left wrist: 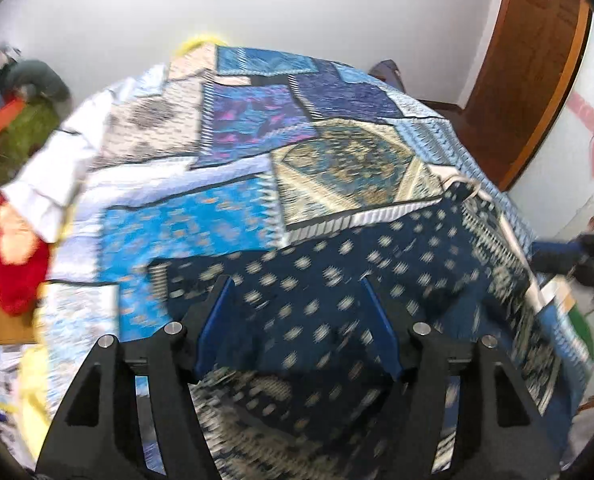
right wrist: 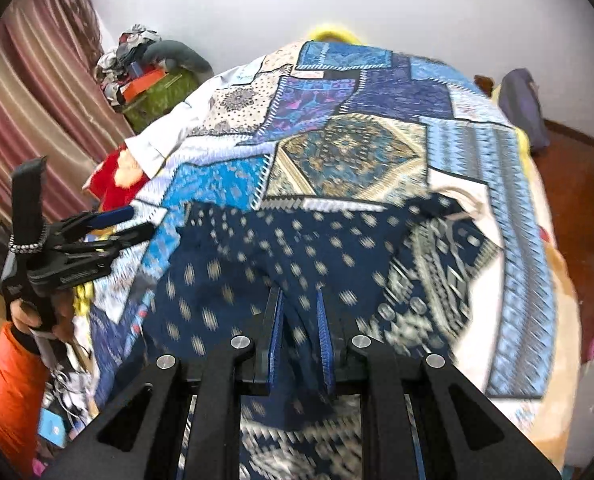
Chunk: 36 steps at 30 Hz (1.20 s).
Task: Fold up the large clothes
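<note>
Bed w/ patchwork bedspread (blue, teal, cream and purple panels) fills both views and serves as the work surface. Navy garment w/ pale dot print and a cream-patterned border lies spread on the near part of the spread, directly ahead of and under both grippers; motion blur softens its detail. Right gripper: jaws nearly closed, pinching a raised ridge of the navy garment between the blue pads. Left gripper: jaws spread wide, nothing between them, navy cloth visible below and beyond the gap; contact w/ cloth can't be judged. In the right wrist view the left gripper appears far left of the right one, off the bed's edge, held by a hand above an orange sleeve. In the left wrist view the right gripper's dark body shows at the right edge, just past the bed's side. Room: white wall beyond the bed, dark wall-mounted item w/ dangling cable at top. Striped pink-brown curtain to the far left of the right gripper; beside it a pile of clothes and boxes on a green container. Red-and-orange plush item at the bed's left edge. Brown wooden door ahead-right of the left gripper. Reddish floor right of the bed.
</note>
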### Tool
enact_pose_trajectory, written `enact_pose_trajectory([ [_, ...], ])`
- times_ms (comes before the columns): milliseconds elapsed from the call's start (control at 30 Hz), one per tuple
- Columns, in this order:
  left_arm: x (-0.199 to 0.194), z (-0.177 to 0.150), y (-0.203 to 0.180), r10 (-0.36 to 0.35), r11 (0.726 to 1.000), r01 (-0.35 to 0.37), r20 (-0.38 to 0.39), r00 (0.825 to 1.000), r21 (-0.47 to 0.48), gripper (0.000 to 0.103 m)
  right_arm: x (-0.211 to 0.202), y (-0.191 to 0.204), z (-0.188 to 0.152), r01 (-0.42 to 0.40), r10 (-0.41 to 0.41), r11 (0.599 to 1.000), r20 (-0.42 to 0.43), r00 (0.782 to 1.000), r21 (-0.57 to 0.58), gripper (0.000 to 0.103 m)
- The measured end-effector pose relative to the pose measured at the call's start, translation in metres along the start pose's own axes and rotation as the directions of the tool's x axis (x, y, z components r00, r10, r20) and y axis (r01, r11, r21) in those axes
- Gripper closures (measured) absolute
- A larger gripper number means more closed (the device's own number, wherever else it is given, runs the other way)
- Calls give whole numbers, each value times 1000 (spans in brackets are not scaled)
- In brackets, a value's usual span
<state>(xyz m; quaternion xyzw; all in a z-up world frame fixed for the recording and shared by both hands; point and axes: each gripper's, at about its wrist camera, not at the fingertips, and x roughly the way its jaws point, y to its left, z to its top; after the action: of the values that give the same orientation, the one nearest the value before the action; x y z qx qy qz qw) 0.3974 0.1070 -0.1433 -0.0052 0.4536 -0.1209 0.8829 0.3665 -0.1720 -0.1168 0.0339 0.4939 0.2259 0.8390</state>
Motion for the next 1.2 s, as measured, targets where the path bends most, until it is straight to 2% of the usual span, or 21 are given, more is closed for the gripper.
enact_pose_trajectory([
  [100,25,0,-9,-95,995,94,-73,993,-23,39,25,3,9,-18,18,1000,-42,999,9,90],
  [167,32,-11,-20,-141,990,142,-96,985,1,39,42,6,6,-30,31,1000,-81,996,6,90],
  [233,33,-28,-30,-159,986,164,-114,981,38,39,53,9,-4,-34,32,999,-118,992,-17,90],
  [300,33,-51,-39,-159,982,172,-148,976,82,39,63,12,-17,-19,9,998,-154,988,-63,90],
  [367,35,-68,-46,-139,980,161,-181,974,114,39,73,19,-37,18,-49,988,-200,979,-154,90],
  [467,38,-96,-59,-54,975,96,-204,978,201,34,86,27,-69,71,-151,950,-250,956,-304,90],
  [500,39,-107,-63,-21,972,67,-202,979,225,30,90,29,-81,99,-197,927,-245,949,-363,90],
  [567,38,-119,-62,-2,976,39,-174,985,212,28,82,35,-97,146,-239,883,-159,958,-446,90],
  [667,37,-126,-48,-41,994,59,-176,984,96,26,75,41,-107,213,-306,846,-120,944,-488,90],
  [700,38,-128,-43,-60,996,71,-181,982,54,25,74,42,-108,224,-317,845,-117,941,-486,90],
  [767,37,-132,-40,-68,997,75,-179,981,31,25,72,42,-109,237,-329,845,-115,937,-480,90],
  [900,30,-140,-44,-32,997,42,-158,987,60,25,65,42,-114,261,-352,835,-106,930,-484,90],
  [1033,31,-140,-44,-24,998,32,-155,988,45,25,59,40,-117,286,-371,827,-88,924,-483,90],
  [1200,30,-141,-45,1,999,6,-150,989,47,25,41,32,-123,307,-378,836,-70,923,-455,90],
])
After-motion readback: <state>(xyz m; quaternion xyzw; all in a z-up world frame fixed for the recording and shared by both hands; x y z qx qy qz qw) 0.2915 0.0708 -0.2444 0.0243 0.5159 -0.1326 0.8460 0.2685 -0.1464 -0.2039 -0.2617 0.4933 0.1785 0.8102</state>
